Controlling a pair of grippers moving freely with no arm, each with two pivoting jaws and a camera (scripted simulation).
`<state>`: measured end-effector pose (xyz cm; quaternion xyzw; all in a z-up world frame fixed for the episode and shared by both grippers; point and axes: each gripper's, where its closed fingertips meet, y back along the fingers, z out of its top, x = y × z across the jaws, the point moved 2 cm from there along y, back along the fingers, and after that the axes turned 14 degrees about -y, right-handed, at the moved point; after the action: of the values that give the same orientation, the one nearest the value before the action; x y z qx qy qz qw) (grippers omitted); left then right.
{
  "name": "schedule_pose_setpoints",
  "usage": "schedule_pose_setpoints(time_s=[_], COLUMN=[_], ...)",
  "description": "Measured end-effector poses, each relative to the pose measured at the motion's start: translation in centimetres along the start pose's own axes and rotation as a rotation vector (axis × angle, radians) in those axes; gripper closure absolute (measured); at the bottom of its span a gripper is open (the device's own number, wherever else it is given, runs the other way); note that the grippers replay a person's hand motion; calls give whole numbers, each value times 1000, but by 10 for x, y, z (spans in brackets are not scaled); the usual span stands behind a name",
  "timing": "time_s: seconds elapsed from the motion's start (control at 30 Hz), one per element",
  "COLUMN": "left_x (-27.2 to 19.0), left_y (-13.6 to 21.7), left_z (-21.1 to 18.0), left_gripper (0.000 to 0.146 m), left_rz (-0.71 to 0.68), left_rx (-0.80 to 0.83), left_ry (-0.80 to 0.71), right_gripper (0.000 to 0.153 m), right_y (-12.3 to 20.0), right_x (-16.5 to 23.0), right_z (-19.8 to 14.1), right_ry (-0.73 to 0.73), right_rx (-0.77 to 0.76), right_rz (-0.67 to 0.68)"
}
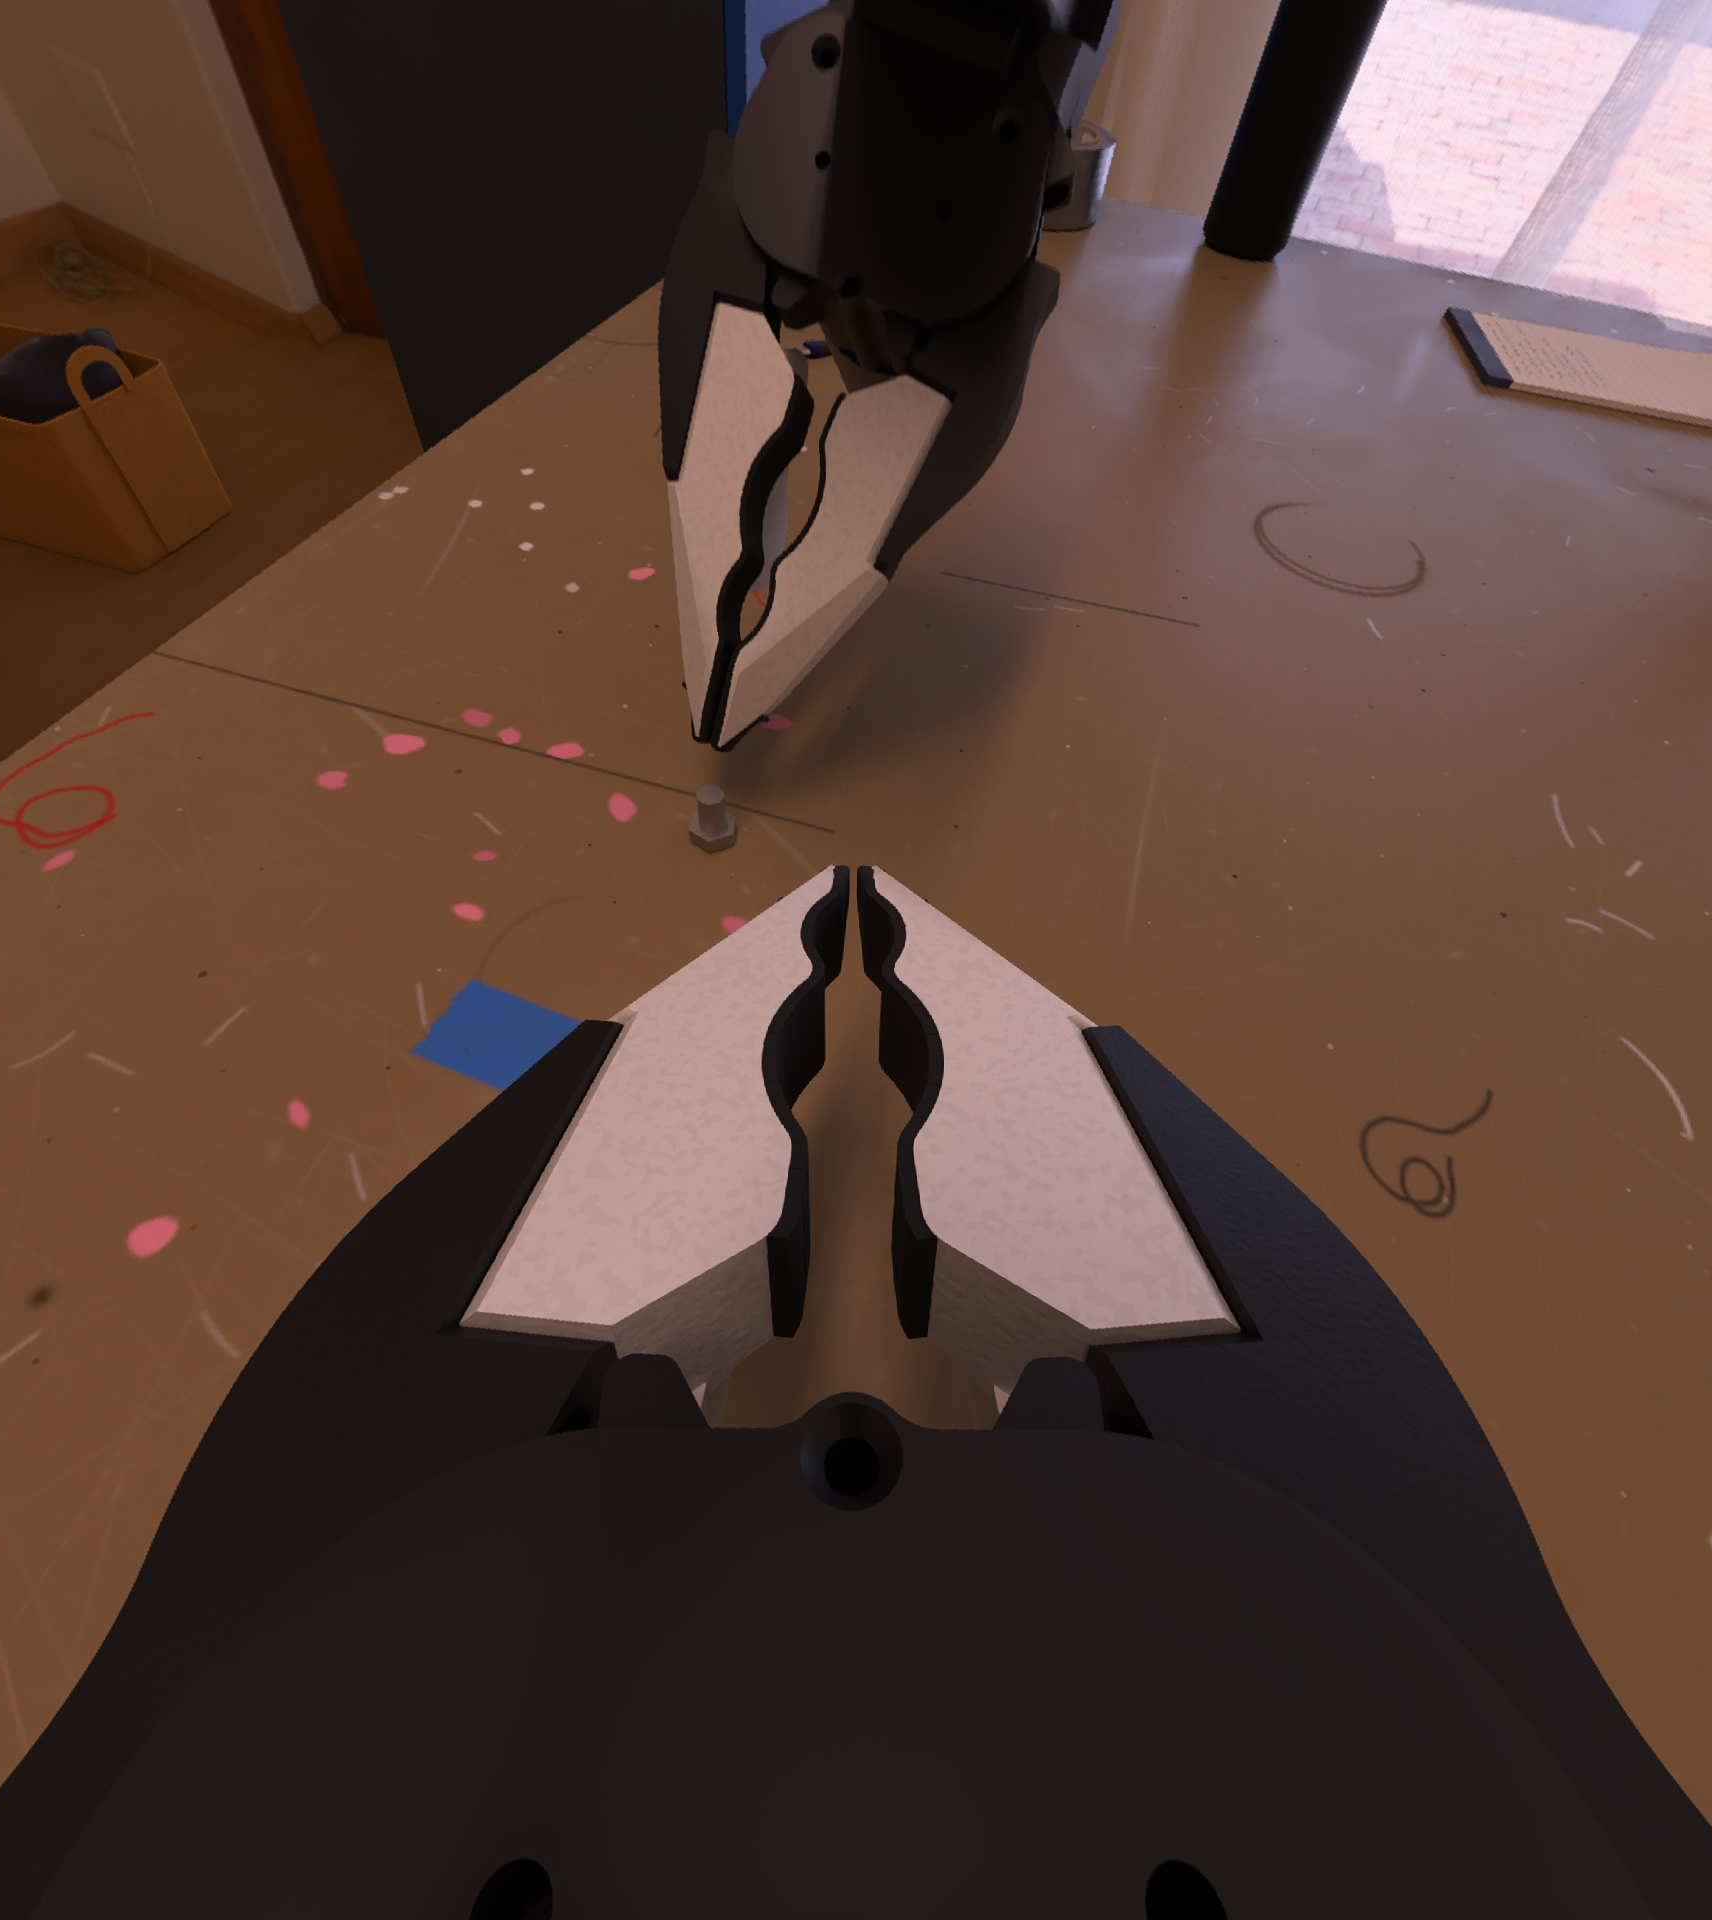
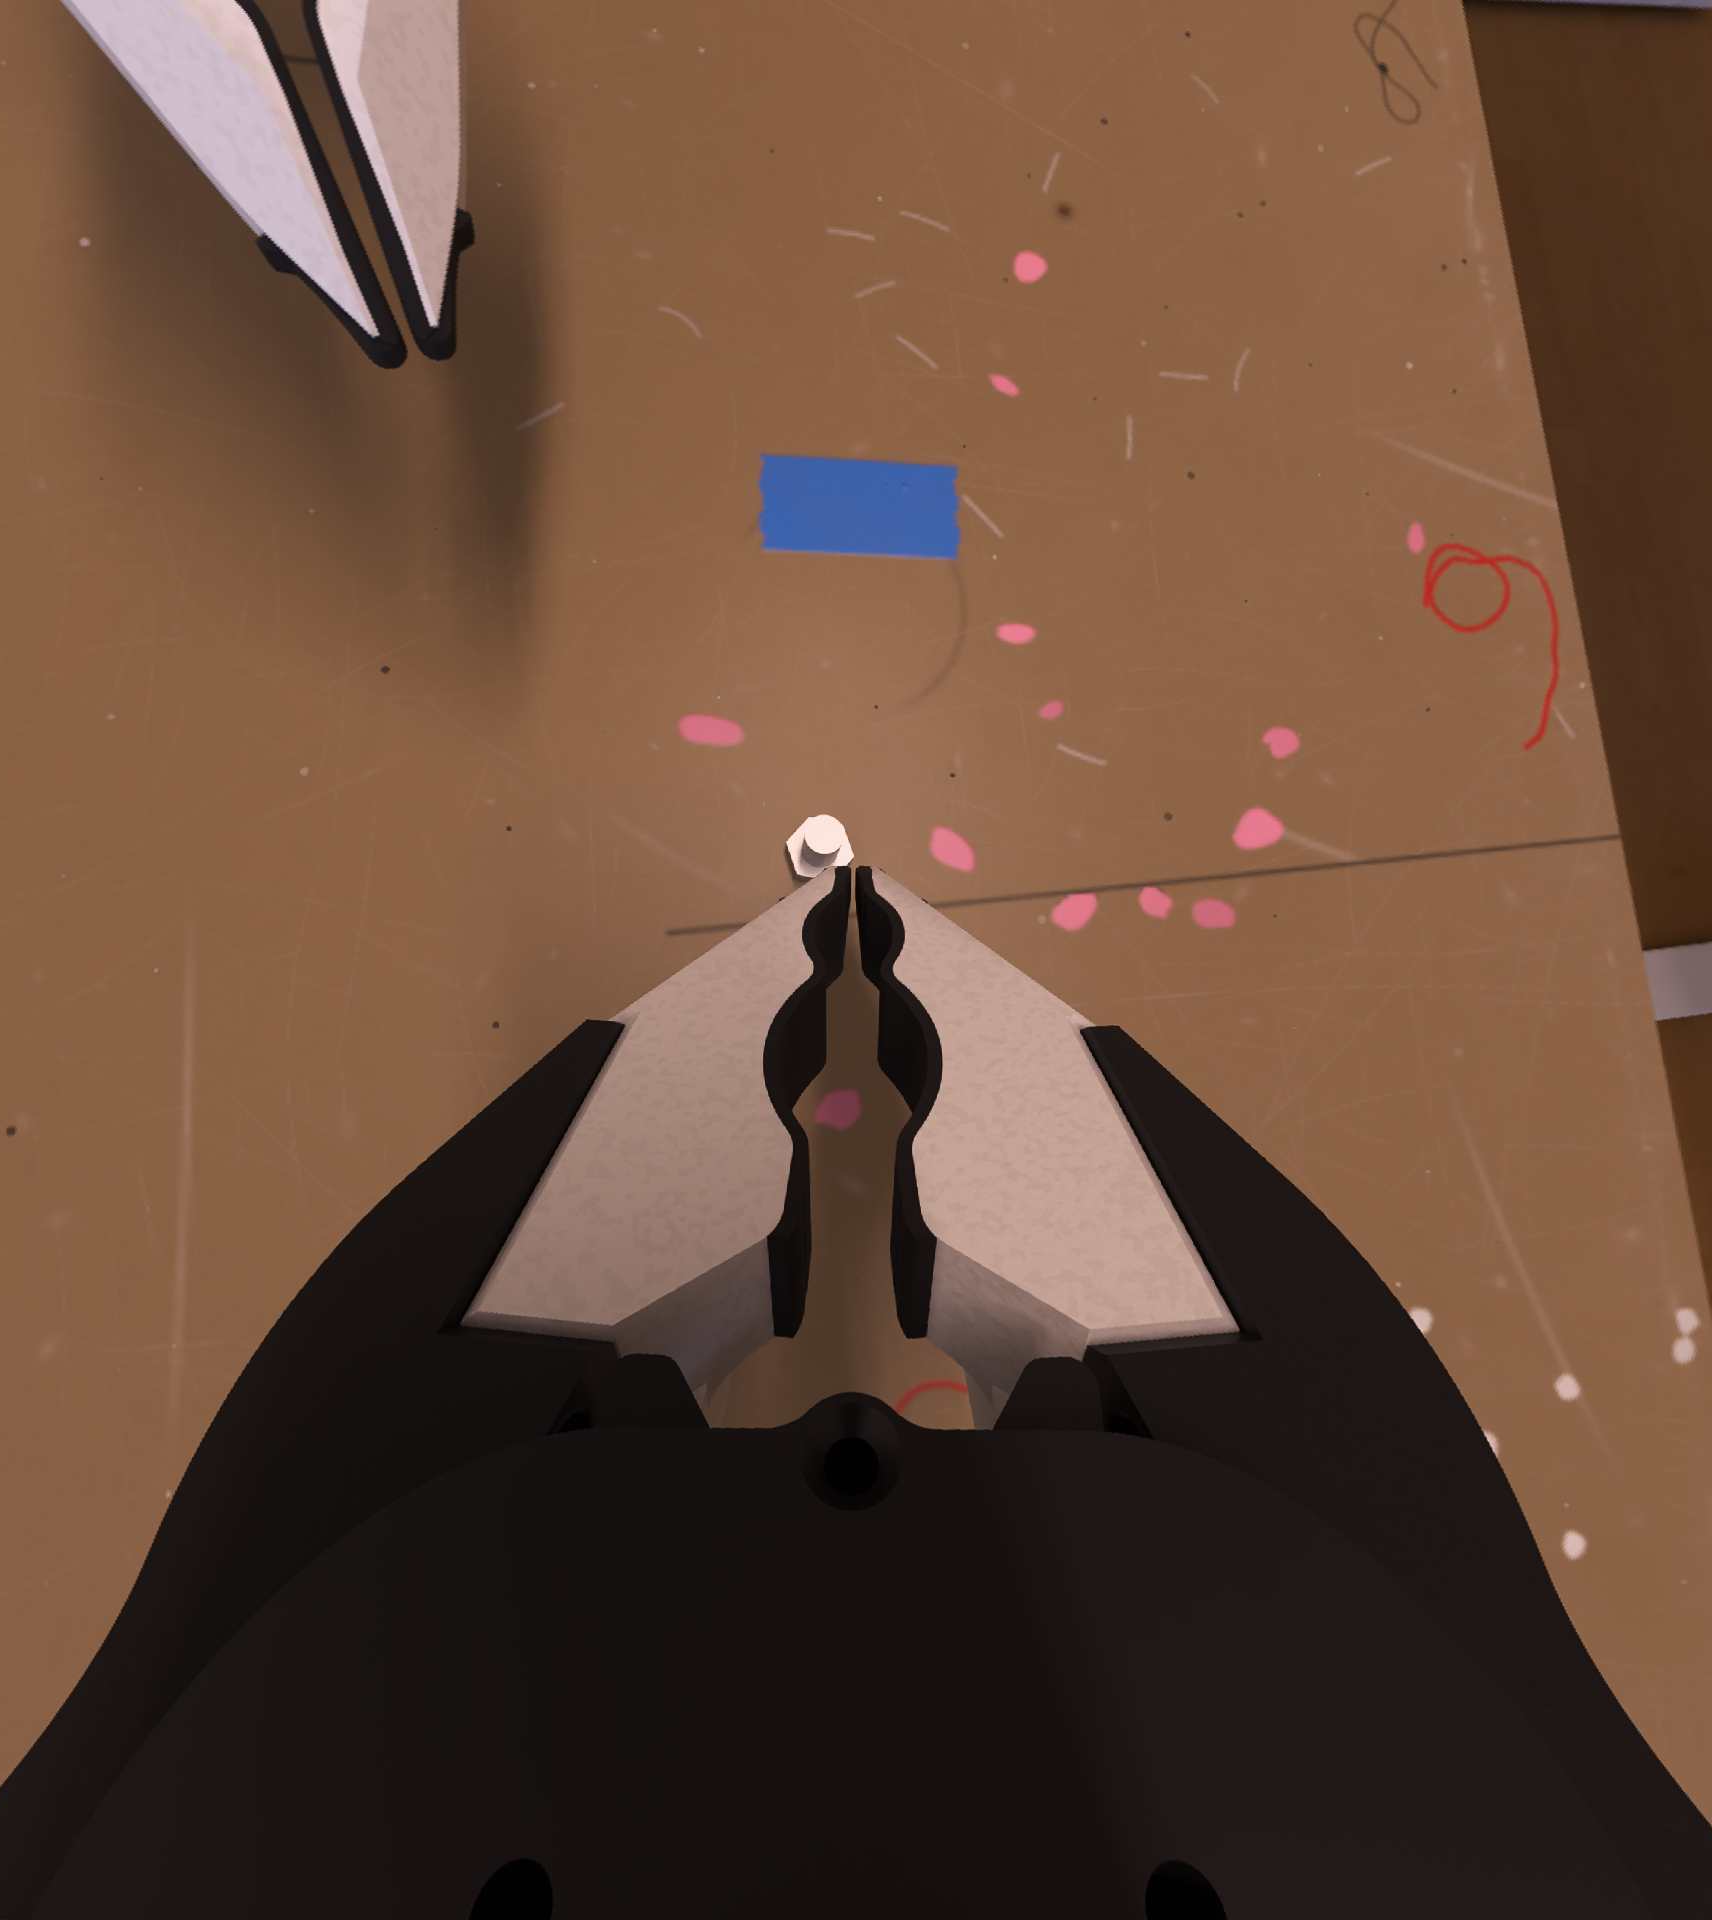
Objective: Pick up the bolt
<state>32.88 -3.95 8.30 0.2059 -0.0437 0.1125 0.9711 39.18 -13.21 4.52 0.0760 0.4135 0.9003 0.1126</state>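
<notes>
A small grey bolt stands on its hex head, shank up, on the brown tabletop. My left gripper is shut and empty, its tips just right of and nearer than the bolt. My right gripper hangs above the bolt, tips pointing down, shut and empty. In the right wrist view the bolt shows pale, just beyond and slightly left of my right gripper's tips. The left gripper's closed tips show at the upper left there.
A patch of blue tape lies on the table near the bolt, among pink paint spots. A notepad lies far right, a dark cylinder stands behind it. A tan basket sits on the floor at left.
</notes>
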Motion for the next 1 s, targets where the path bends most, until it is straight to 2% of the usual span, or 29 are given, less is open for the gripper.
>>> schedule_pose_setpoints(time_s=[0.17, 0.27, 0.37, 0.6, 0.7, 0.8, 0.87, 1.0], left_x=[-2, -6, -7, -5, -4, -3, -2, -2], left_y=[0, 0, 0, 0, 0, 0, -1, -1], left_z=[-2, -2, -2, -2, -3, -3, -3, -3], left_gripper=[145, 145, 145, 145, 145, 145, 145, 145], left_rz=[-11, -42, -51, -40, -33, -28, -23, -16], left_rx=[13, 14, 17, 12, 15, 18, 20, 24], left_ry=[-3, -13, -14, -7, -7, -5, -3, -4], right_gripper=[151, 140, 136, 145, 145, 145, 145, 145], right_y=[2, -4, -13, -20, 7, 48, 58, 45], right_x=[2, 5, 5, 2, 5, 27, 44, 55], right_z=[0, 0, 0, 0, 28, 61, 65, 57], right_ry=[36, 44, 71, 77, 42, 86, 140, 177], right_rx=[-1, 3, 21, 77, -84, -230, -188, -99], right_rz=[24, 54, 68, 113, 163, 268, 310, 295])
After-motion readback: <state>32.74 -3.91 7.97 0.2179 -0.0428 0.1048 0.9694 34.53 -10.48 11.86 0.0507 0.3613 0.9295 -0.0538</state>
